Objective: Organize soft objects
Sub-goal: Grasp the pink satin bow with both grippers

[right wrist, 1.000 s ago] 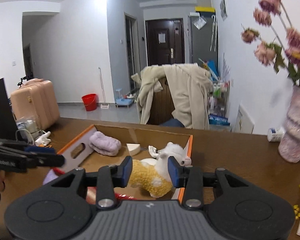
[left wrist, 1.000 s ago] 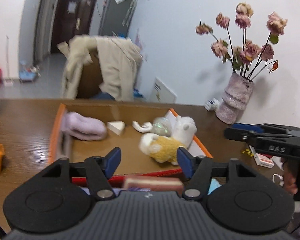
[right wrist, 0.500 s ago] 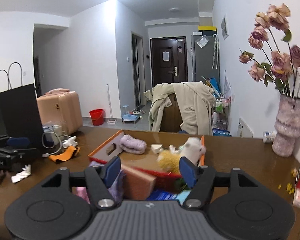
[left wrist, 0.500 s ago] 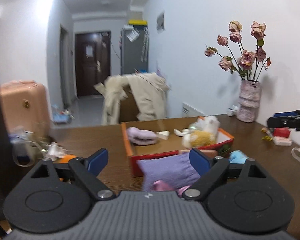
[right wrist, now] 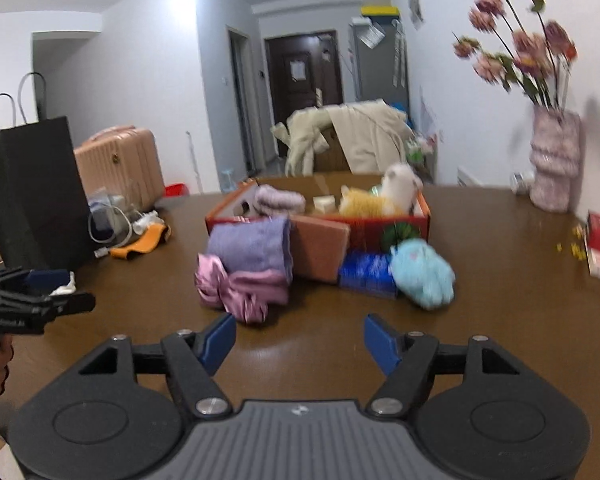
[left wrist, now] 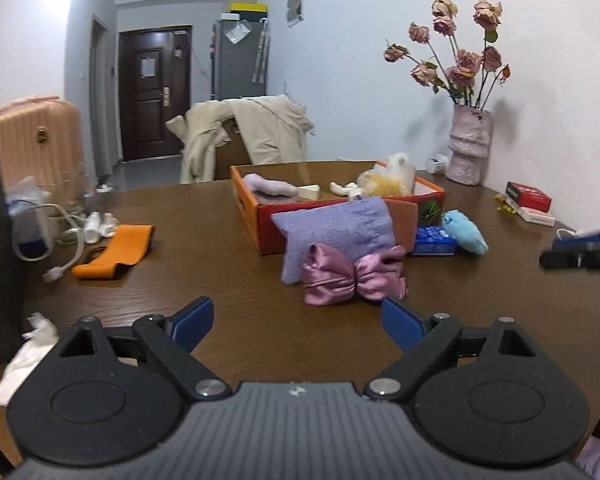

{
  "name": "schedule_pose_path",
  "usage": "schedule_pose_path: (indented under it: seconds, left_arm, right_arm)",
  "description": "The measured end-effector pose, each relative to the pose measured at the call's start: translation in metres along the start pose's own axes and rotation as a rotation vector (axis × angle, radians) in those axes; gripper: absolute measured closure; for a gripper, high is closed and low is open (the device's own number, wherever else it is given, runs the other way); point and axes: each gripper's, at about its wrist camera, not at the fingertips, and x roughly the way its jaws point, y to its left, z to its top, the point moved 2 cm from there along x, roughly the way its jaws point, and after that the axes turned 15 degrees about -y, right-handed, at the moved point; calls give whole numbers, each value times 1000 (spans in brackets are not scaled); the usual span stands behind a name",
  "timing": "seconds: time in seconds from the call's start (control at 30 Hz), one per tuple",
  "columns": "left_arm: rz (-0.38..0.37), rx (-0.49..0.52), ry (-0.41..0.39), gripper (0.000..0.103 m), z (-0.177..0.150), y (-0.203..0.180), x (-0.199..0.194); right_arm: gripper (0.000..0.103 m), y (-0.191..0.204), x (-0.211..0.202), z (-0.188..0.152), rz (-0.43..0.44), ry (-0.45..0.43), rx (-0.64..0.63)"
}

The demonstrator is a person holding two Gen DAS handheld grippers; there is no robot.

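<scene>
Left gripper [left wrist: 296, 322] and right gripper [right wrist: 299, 343]: jaws wide, holding nothing. Pink bow [left wrist: 354, 274] lies just ahead of both, purple pillow [left wrist: 334, 232] behind it.

**A lived-in home, seen from the dining table**

This is a private flat. A brown wooden table [left wrist: 228, 216] stands in an open room with a hallway running back to a dark front door [left wrist: 155, 92]. A beige coat [left wrist: 256, 132] hangs over a chair, a pink suitcase [left wrist: 36, 140] stands by the wall, and a tall grey refrigerator [left wrist: 239, 56] sits near the door. Dried roses in a vase [left wrist: 469, 144] stand against the white wall, and a black paper bag [right wrist: 36, 188] rests on the table.
</scene>
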Motion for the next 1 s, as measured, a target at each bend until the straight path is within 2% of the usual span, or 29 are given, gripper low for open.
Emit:
schedule_pose_path:
  seconds: [0.13,0.2,0.27,0.37,0.47,0.53,0.57,0.6,0.7,0.73,0.8,1.0]
  left_arm:
    - [-28,-32,-1,12,4,-3,41]
    - [-33,-59,29,21,5,-5,69]
    - [-59,-72,49,25,4,-7,95]
    - [-69,-27,38,25,-1,-11,119]
    - [-102,-45,50,27,-8,-9,136]
    - [-137,-77,80,40,-15,-4,146]
    - [-166,-85,116,58,-18,-3,149]
    - [-203,-101,139,61,-21,-1,150]
    - [-231,-118,137,68,-27,4,147]
    - [-238,-123,139,69,-28,5,146]
    - [-248,-133,147,73,-30,8,145]
    - [-242,-156,165,73,-38,14,150]
  right_arm:
    - [33,1,12,-13,-33,26,45]
    - [33,1,23,-17,-50,40,48]
    - [33,0,34,-18,-58,48,61]
    - [33,1,52,-17,-56,35,83]
    - [33,4,76,-16,-55,31,96]
    - [33,7,93,-16,-39,30,103]
    - [33,10,103,-16,-24,33,106]
    - [33,13,112,-16,-11,36,106]
    - [36,24,139,-21,45,49,112]
    - [44,27,150,-25,67,62,119]
    - [50,31,167,-33,86,86,135]
    - [56,26,181,-47,150,102,201]
